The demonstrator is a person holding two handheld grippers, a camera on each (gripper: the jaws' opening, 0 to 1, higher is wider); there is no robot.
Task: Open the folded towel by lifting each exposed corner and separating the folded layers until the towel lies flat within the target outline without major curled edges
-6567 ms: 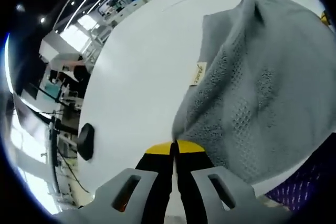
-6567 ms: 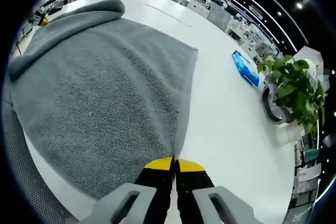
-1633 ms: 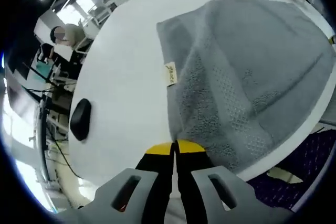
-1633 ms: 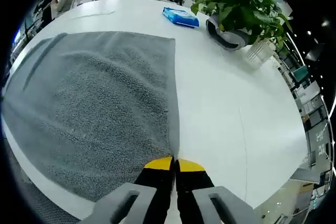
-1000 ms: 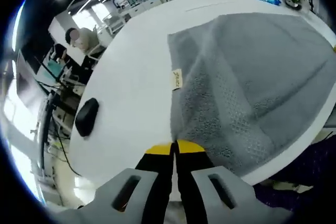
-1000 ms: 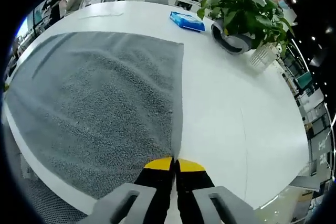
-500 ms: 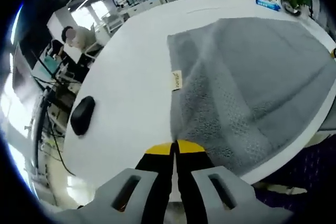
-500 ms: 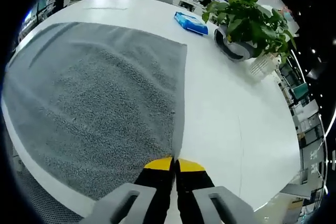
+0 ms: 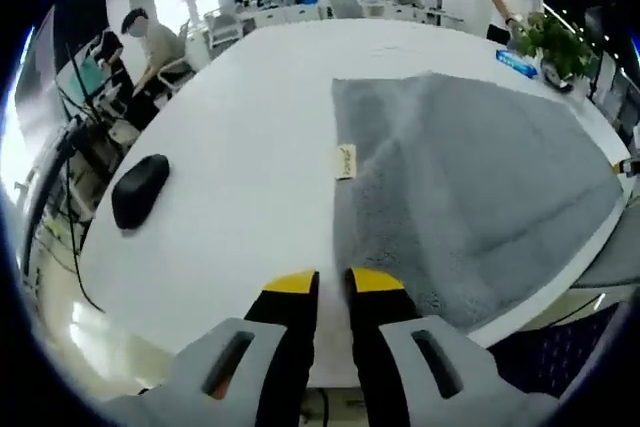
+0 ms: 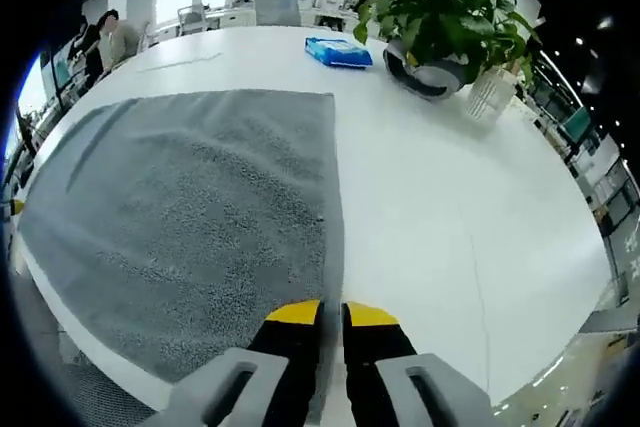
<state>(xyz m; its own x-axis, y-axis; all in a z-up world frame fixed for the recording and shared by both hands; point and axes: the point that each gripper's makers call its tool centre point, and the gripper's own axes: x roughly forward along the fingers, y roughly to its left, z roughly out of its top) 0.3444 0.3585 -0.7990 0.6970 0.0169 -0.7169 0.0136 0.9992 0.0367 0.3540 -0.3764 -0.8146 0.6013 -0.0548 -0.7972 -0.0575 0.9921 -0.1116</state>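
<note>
A grey towel (image 9: 470, 177) lies spread in a single layer on the white table (image 9: 230, 147), with a small cream label (image 9: 346, 160) on its left edge. Its near edge hangs a little over the table front. My left gripper (image 9: 334, 282) stands open just short of the towel's near left corner, with nothing between its jaws. In the right gripper view the towel (image 10: 190, 197) stretches left and away. My right gripper (image 10: 332, 312) is open a narrow gap at the near right corner, where the towel's edge runs down to the fingertips.
A black mouse (image 9: 138, 188) lies left of the towel. A potted plant (image 10: 440, 17), a glass (image 10: 490, 97) and a blue packet (image 10: 338, 51) stand at the far right. A faint line (image 10: 180, 62) marks the table beyond the towel. A person (image 9: 150, 42) sits at desks behind.
Both grippers have gone from shut on the towel's near corners to slightly open, letting go. The towel has settled flatter on the table. Both views have shifted with the hands.
</note>
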